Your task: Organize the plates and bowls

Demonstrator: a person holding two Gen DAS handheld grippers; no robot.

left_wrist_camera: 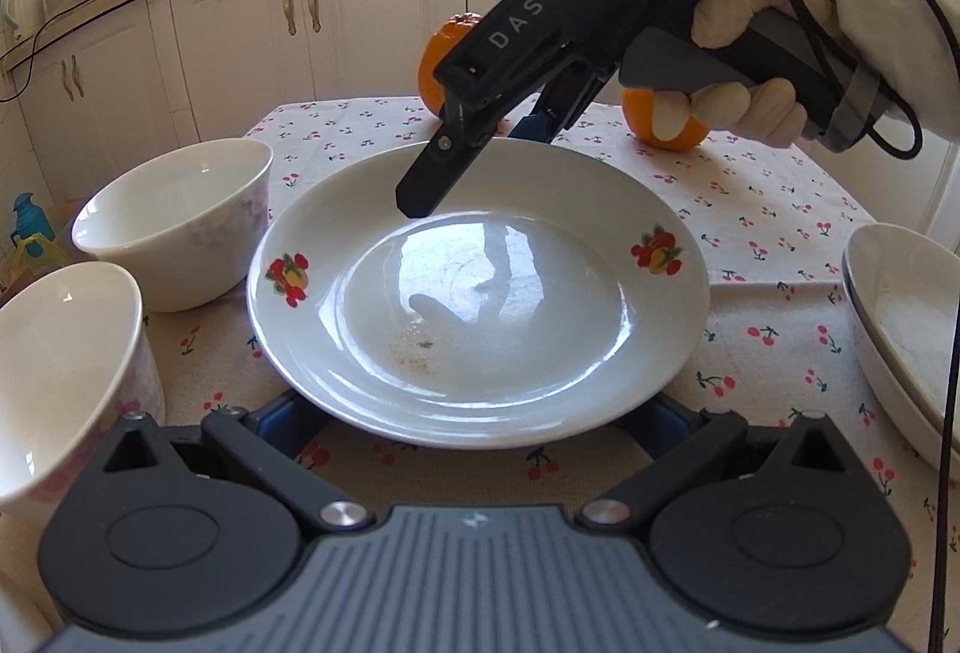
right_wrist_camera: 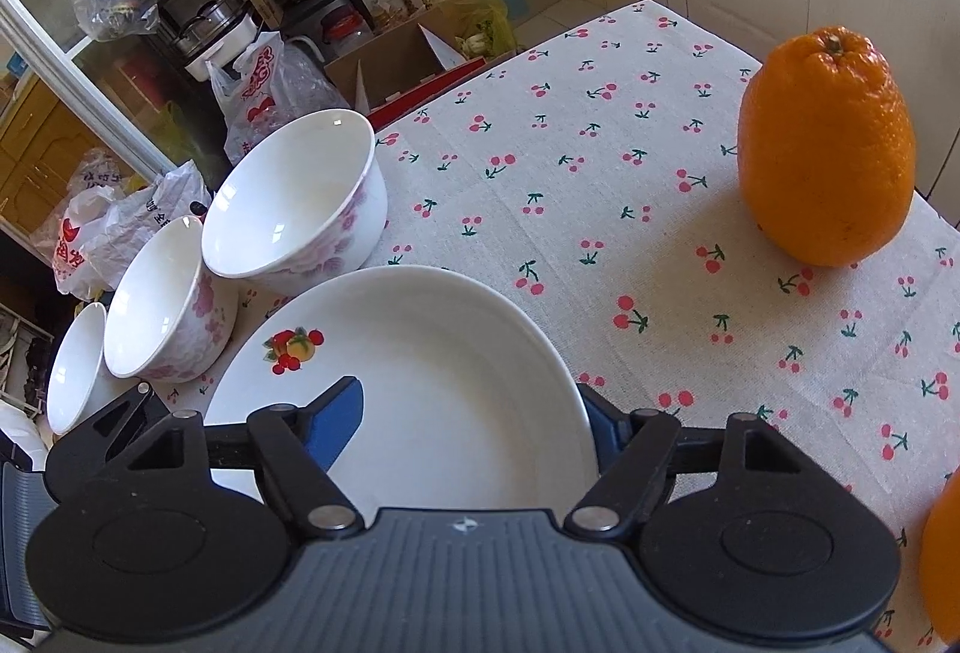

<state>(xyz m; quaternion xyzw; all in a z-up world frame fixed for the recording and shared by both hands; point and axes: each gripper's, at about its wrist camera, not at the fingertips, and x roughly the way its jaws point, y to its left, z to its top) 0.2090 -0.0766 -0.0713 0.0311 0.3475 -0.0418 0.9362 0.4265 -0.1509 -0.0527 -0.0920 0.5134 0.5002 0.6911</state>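
A white plate with fruit prints [left_wrist_camera: 480, 293] sits on the cherry-print tablecloth, right in front of my left gripper [left_wrist_camera: 480, 413]. The left jaws are spread wide, and the plate's near rim lies between and above them. My right gripper [left_wrist_camera: 468, 161] reaches in from the far side and straddles the plate's far rim, one finger above and one blue pad below. In the right wrist view the plate [right_wrist_camera: 420, 383] lies between the open fingers of the right gripper [right_wrist_camera: 474, 419]. Two white bowls [left_wrist_camera: 180, 221] [left_wrist_camera: 60, 377] stand left of the plate.
A stack of white plates [left_wrist_camera: 900, 329] sits at the right edge. Two oranges [left_wrist_camera: 444, 65] [left_wrist_camera: 660, 125] stand at the back of the table; one shows large in the right wrist view [right_wrist_camera: 828, 149]. Three floral bowls [right_wrist_camera: 300, 197] line the table's left edge.
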